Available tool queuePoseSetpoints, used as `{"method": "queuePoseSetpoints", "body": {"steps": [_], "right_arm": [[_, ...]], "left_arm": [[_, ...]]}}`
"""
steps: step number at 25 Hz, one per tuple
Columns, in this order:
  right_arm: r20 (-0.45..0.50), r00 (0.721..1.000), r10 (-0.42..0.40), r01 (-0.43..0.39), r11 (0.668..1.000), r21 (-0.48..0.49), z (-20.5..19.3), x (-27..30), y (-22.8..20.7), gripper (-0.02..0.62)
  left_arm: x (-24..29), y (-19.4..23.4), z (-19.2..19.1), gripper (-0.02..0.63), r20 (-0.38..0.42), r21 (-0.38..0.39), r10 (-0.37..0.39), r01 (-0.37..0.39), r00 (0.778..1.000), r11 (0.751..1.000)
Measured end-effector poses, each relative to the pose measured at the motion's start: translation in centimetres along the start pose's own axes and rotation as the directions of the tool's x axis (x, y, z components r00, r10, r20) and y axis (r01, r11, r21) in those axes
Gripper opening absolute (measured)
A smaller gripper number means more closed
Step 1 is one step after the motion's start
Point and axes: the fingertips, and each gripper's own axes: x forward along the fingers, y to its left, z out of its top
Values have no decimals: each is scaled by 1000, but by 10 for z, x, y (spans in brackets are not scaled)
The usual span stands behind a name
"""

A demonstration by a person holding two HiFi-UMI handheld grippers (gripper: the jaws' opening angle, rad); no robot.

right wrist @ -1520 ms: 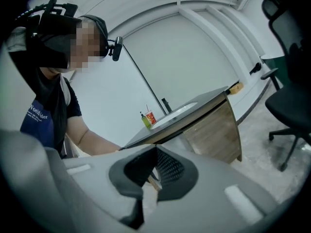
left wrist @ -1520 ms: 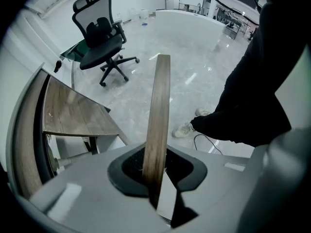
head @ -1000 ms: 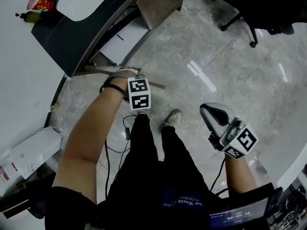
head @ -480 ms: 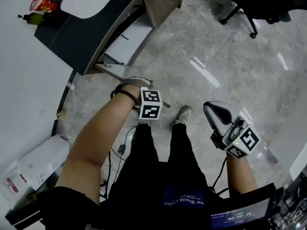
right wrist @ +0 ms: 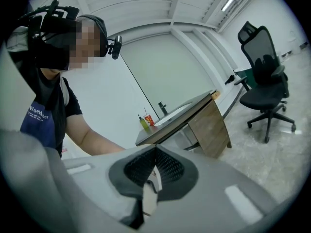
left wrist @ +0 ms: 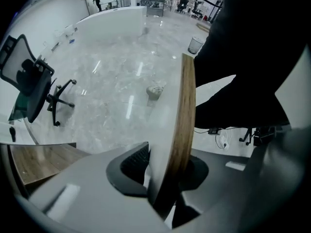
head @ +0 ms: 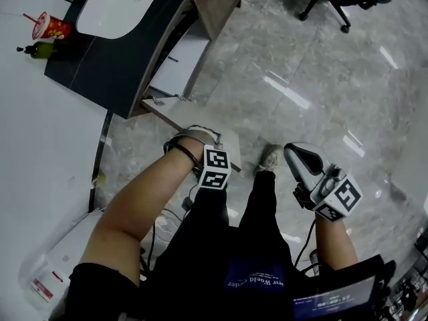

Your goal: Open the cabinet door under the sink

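1. Cup (head: 50, 26) and bottle (head: 37, 46): one of each, at the far left corner of the counter (head: 100, 65), beside the single sink (head: 124, 2).
2. Cabinet door (head: 167, 116): one, below the counter's front edge and already swung well out. Its top edge runs from the cabinet (head: 175, 65) out to the left gripper (left wrist: 167, 171).
3. Left gripper: points down, jaws clamped across the door's wood-banded free end. It is the nearer of the two grippers, so any further outward swing is judged to fall to it.
4. Right gripper (right wrist: 153, 176): jaws together with nothing between them, well apart from the door.
5. Office chair (right wrist: 265, 76): one, far right.
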Motion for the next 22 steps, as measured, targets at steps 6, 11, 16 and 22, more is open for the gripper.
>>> {"method": "queuePoseSetpoints", "body": {"steps": [6,11,16,22], "right_arm": [[37,998,-55,55,998,-2,6,-5,13,2],[33,993,-113,114,993,-28,25,-29,16,2],[58,987,-151,153,988,-37,57,-78,2,2],[83,984,-155,158,987,-34,104,-132,-24,2]], "left_arm": [[3,1,2,94,22,25,22,-23,1000,999],[-1,-6,5,228,58,-12,-22,23,998,1000],[-35,12,20,291,115,-106,0,13,993,994],[-92,39,38,302,121,-216,64,-37,991,976]]}}
